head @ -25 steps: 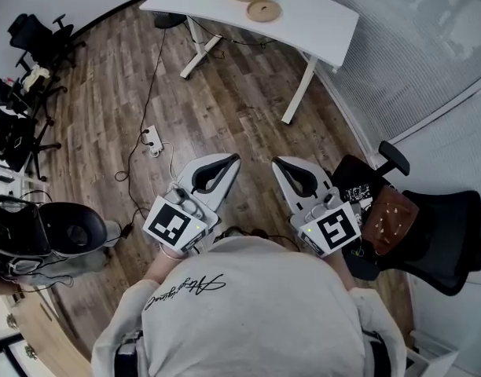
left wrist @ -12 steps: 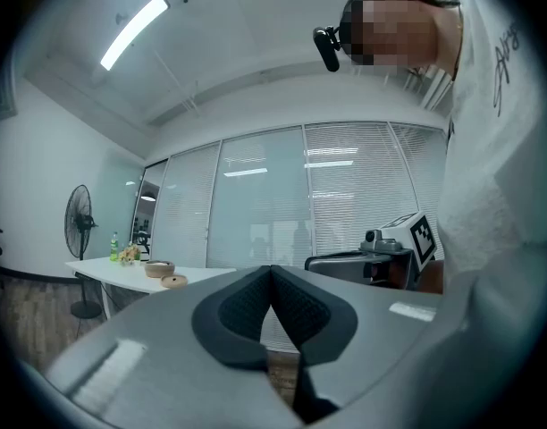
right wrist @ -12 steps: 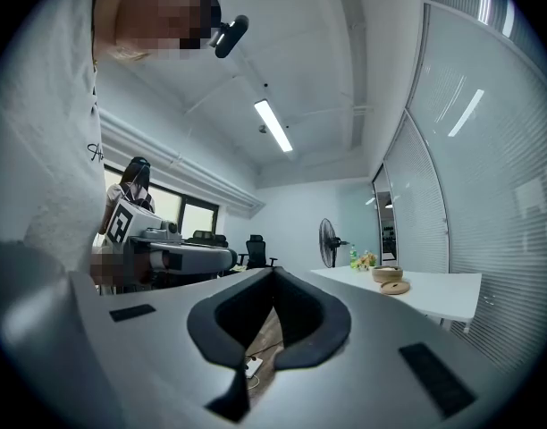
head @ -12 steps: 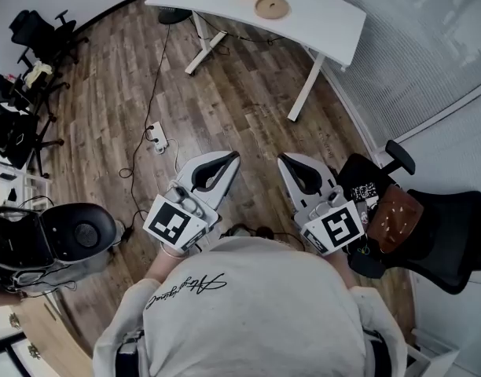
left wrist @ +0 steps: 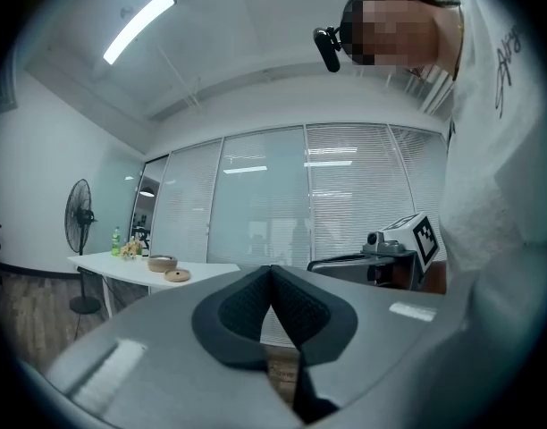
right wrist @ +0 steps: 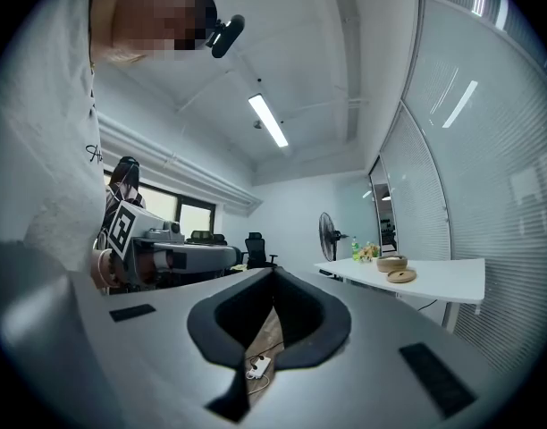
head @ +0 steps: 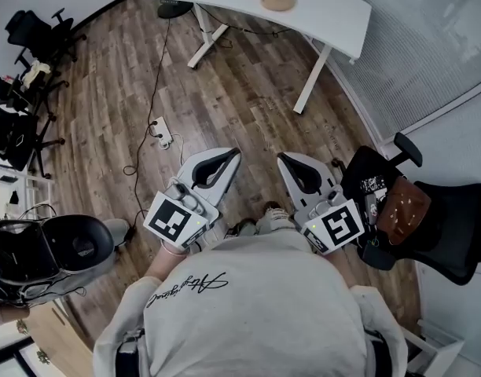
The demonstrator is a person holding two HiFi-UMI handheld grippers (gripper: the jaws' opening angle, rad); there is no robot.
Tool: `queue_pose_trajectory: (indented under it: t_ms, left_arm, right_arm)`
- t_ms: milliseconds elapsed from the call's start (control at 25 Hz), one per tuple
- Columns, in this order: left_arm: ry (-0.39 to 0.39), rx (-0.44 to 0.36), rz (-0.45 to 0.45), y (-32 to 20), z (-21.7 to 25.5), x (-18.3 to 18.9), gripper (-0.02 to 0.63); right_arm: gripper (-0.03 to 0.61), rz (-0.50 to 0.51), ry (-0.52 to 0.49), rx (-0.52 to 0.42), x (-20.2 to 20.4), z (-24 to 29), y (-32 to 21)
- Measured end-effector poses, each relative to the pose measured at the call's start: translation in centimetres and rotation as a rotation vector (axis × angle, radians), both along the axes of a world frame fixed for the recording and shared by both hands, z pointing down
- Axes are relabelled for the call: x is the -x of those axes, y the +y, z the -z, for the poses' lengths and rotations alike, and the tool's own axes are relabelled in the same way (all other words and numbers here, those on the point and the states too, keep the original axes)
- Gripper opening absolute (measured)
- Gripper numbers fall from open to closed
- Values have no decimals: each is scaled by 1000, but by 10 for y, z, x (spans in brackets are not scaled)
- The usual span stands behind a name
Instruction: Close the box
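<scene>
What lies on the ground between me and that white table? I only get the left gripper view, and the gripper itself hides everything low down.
Observer: Wooden floor, with a white power strip lying on it and a thin cable running on toward the table.
Operator: Is the other gripper holding anything?
Observer: No. The right gripper view shows the right gripper with its jaws together and nothing between them.
Operator: Anything close by on that side?
Observer: In the head view a black office chair stands just to the person's right.
</scene>
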State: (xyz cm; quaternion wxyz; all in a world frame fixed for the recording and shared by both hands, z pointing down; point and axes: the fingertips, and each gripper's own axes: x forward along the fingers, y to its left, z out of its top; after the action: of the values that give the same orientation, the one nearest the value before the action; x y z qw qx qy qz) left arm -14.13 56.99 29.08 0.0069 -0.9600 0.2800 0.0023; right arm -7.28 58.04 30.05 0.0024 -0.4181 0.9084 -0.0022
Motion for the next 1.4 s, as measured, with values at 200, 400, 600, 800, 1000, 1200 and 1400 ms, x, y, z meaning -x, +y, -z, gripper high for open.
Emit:
queue_pose_trajectory:
  t_ms: [200, 400, 600, 800, 1000, 1200, 1400]
  left_arm:
    - [3, 8, 2, -10, -4, 2, -11]
    - [2, 8, 16, -38, -7, -1, -11]
    - [2, -3, 39, -79, -7, -10, -11]
    - [-6, -13, 53, -132, -6, -25, -11]
    - [9, -22, 75, -185, -2, -45, -11]
    - [18, -14, 97, -233, 2, -58, -11]
    - [14, -20, 126, -280, 4, -73, -11]
  right_arm:
    - [2, -1, 4, -1, 0, 0, -11]
    - [2, 5, 9, -4, -7, -3, -43]
    - [2, 32, 2, -16, -15, -3, -86]
    - [2, 51, -6, -25, -28, -2, -139]
    - [3, 68, -5, -29, -48, -2, -195]
    - [2, 88, -5, -33, -62, 3, -244]
    - [2, 101, -9, -29, -80, 2, -292]
